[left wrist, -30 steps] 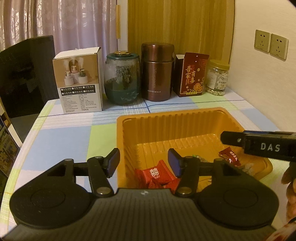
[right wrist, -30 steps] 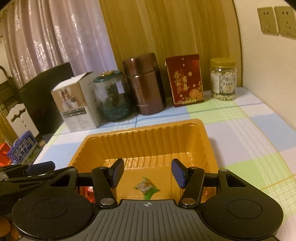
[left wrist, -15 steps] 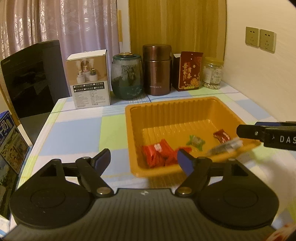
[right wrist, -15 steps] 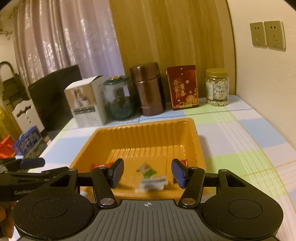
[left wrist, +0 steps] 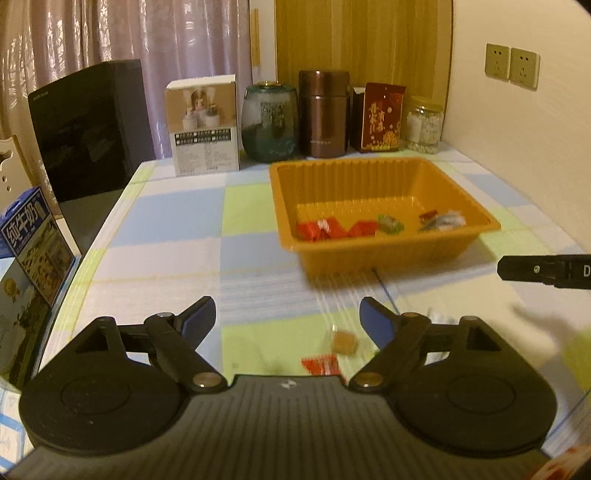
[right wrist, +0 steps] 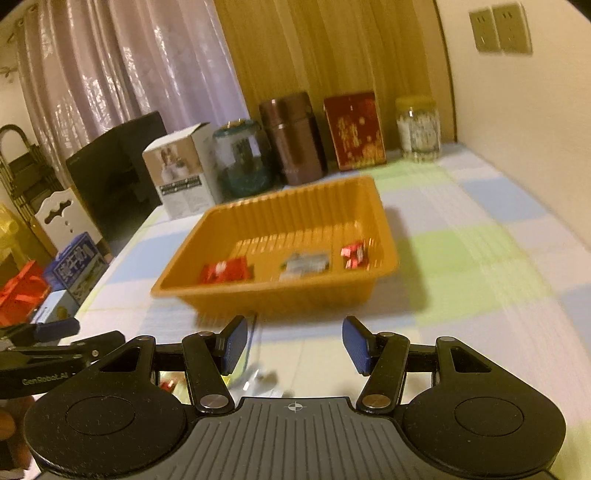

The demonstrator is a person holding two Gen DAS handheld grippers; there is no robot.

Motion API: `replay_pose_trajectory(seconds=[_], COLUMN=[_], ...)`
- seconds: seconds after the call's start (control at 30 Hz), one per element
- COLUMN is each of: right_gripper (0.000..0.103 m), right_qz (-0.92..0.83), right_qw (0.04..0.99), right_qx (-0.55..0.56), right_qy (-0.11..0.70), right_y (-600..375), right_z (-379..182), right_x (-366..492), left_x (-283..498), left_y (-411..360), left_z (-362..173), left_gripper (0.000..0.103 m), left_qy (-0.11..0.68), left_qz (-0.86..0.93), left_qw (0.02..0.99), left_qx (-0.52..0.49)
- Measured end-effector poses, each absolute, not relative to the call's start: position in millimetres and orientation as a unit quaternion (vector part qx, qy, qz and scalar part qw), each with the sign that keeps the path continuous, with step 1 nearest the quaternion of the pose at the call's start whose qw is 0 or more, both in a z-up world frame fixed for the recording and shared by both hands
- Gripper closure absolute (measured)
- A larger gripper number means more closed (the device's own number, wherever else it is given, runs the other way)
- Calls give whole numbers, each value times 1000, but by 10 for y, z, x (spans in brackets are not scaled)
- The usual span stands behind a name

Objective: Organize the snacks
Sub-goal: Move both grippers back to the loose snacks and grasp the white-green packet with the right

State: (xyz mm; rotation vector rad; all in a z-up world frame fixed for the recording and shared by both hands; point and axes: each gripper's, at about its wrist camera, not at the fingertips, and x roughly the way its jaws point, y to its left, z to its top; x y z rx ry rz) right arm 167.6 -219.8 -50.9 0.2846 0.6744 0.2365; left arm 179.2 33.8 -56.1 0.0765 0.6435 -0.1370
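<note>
Dim, warm amber indoor lighting throughout, with soft glare on the curtains (left wrist: pixel 122 33). Strong fisheye bending and dark corners at the edges. Motion blur across the orange tray (right wrist: pixel 384 236) and checked tablecloth (right wrist: pixel 480 280), heaviest in the right wrist view; soft shadow beneath the tray.

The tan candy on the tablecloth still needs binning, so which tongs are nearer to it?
Left. The left tongs hang open right above the tan candy; the right tongs, also open, are off to its right.
</note>
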Motion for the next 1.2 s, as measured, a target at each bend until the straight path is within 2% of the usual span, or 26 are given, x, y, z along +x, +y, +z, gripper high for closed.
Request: replay_pose_trajectory(seconds=[0.27, 0.6, 0.63, 0.7, 0.77, 0.87, 1.2], right_gripper=[46, 46, 49, 62, 82, 97, 99], right_qz=[159, 190, 190, 179, 174, 165, 112], right_qw=[902, 876, 874, 873, 870, 874, 898], right_qx=[136, 154, 157, 148, 148, 143, 96], right_qy=[377, 416, 420, 430, 436, 435, 414], right_y=[-1874, -1546, -1535, -1511, -1523, -1592, -2030], right_z=[-762, -1008, -1024, -1062, -1092, -1065, -924], right_x=[1479, 1643, 1669, 1705, 1724, 1704, 1627], left_x=[1668, 1765, 1771, 1781, 1785, 1784, 1789], left_y=[331, 401, 406, 417, 427, 441, 382], left_z=[-723, -732, -736, -740, -742, -738, -787], left_gripper=[19, 20, 19, 20, 20, 20, 20], left_qy=[336, 343, 343, 344, 344, 343, 353], left_qz=[-71, -60, -61, -61, -60, -60, -72], left_qw=[937, 937, 936, 936, 936, 937, 932], left_qx=[58, 41, 40, 38, 36, 32, 41])
